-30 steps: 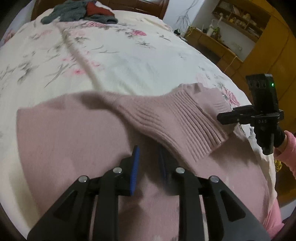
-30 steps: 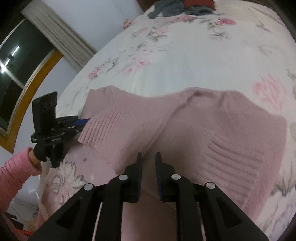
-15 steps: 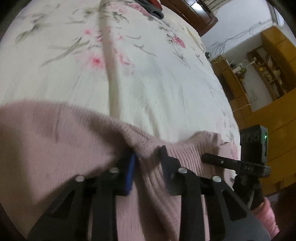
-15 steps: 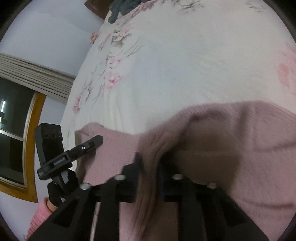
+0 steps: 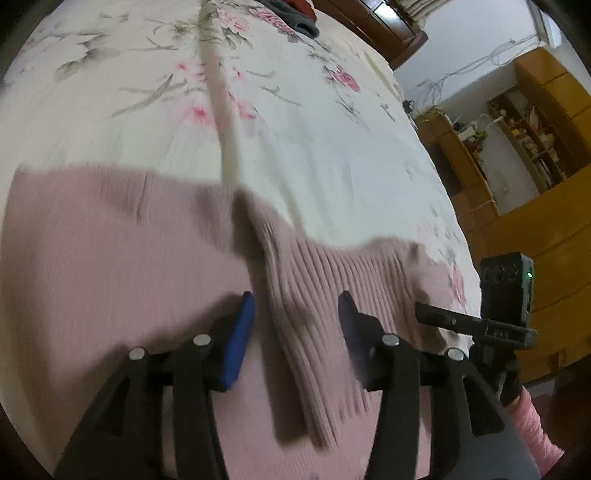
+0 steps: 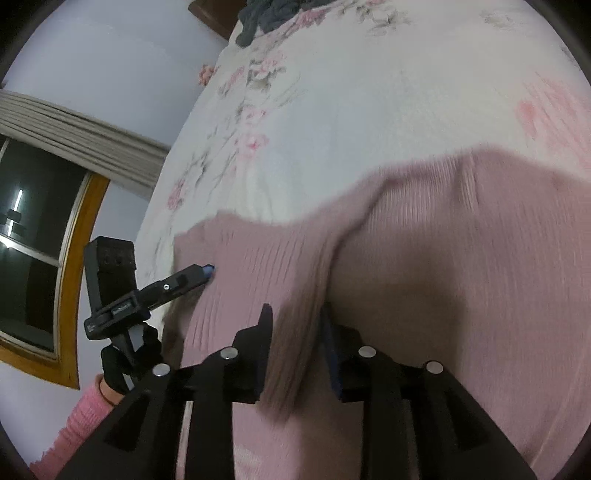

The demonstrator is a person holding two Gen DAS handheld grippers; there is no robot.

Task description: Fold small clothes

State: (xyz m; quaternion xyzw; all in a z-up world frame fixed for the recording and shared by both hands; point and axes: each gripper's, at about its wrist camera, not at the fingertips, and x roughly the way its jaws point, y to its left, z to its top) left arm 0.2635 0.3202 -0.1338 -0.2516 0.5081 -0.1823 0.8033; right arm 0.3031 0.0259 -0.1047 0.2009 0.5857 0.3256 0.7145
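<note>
The bed (image 5: 332,155), covered by a cream floral quilt, fills both wrist views and bears all the work. A pink knit sweater (image 5: 110,280) lies spread across its near part, the body flat on the quilt and a ribbed section (image 5: 332,280) folded over on top of it. At the far end of the bed a small heap of dark clothes (image 6: 269,11) waits, well apart from the sweater. The left gripper (image 5: 295,325) stands with its jaws wide apart, the ribbed fold lying between them but not clamped. The right gripper (image 6: 295,332) has its jaws parted as well; a raised ridge of knit runs between them, and motion blur makes it impossible to tell whether the pads touch the cloth. Judged from this layout, the step in hand is the release after laying a sleeve or edge fold across the body. The next move calls for clearing both sets of jaws from the fabric without dragging the fold, then regripping an outer edge of the sweater to make the following fold.
</note>
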